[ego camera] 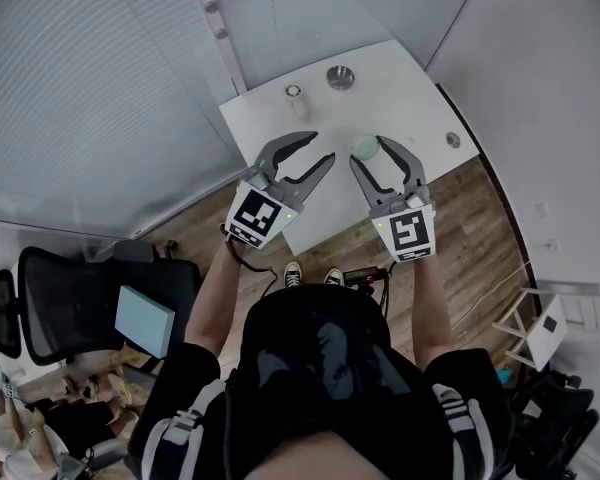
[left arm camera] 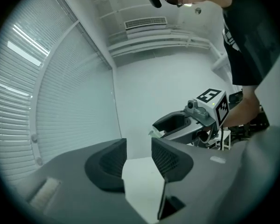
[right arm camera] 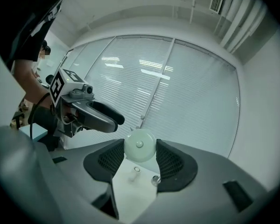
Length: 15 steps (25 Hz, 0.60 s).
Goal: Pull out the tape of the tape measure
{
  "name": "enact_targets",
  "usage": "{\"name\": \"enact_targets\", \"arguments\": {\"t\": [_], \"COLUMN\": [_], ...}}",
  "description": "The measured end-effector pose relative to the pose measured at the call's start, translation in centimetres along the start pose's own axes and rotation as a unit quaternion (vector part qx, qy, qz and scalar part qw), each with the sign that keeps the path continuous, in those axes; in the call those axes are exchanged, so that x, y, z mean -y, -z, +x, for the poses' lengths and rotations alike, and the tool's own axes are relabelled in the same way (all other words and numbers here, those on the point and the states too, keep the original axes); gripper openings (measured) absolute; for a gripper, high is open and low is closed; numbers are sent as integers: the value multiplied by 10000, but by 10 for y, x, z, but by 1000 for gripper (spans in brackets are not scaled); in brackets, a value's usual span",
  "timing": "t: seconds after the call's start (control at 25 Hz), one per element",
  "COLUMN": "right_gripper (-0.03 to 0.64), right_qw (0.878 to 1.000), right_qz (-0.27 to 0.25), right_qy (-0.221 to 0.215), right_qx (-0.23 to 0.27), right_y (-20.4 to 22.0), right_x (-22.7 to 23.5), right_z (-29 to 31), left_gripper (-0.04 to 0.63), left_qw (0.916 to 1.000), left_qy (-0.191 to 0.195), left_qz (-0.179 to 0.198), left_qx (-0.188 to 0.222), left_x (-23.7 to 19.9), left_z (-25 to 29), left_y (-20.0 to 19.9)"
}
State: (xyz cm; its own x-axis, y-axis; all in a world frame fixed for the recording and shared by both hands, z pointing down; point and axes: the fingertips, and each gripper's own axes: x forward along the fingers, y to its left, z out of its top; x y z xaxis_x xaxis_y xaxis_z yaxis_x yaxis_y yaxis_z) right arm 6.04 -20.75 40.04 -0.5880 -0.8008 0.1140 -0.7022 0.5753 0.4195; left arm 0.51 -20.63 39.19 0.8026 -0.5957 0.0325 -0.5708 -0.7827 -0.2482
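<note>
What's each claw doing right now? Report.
Left claw: open, empty.
Right claw: closed on the round pale-green tape measure.

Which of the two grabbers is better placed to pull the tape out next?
Left: the left gripper is open and empty, while the right gripper clamps the tape measure.

Two hand-held grippers, one tape measure (round), three small items

White table, round metal dish, small cylinder
</note>
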Motion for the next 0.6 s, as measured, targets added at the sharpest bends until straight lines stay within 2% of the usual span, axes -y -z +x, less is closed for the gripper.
{"name": "enact_targets", "arguments": {"t": [0.28, 0.52, 0.6], "right_gripper": [218, 218, 218], "right_qw": [9988, 9986, 9986], "right_qz": [-316, -283, -299], "right_qy": [-368, -451, -442], "right_qx": [-109, -52, -65], "right_y": [-3, -2, -3], "right_x": [-13, -16, -15], "right_z": [1, 0, 0], "left_gripper": [165, 81, 27], "left_qw": [9980, 9953, 9944], "left_qy": [508, 744, 794], "left_qz": [355, 625, 693], "left_qx": [88, 25, -39], "left_x": [17, 24, 27], "left_z": [12, 16, 17], "left_y": [-10, -11, -9]}}
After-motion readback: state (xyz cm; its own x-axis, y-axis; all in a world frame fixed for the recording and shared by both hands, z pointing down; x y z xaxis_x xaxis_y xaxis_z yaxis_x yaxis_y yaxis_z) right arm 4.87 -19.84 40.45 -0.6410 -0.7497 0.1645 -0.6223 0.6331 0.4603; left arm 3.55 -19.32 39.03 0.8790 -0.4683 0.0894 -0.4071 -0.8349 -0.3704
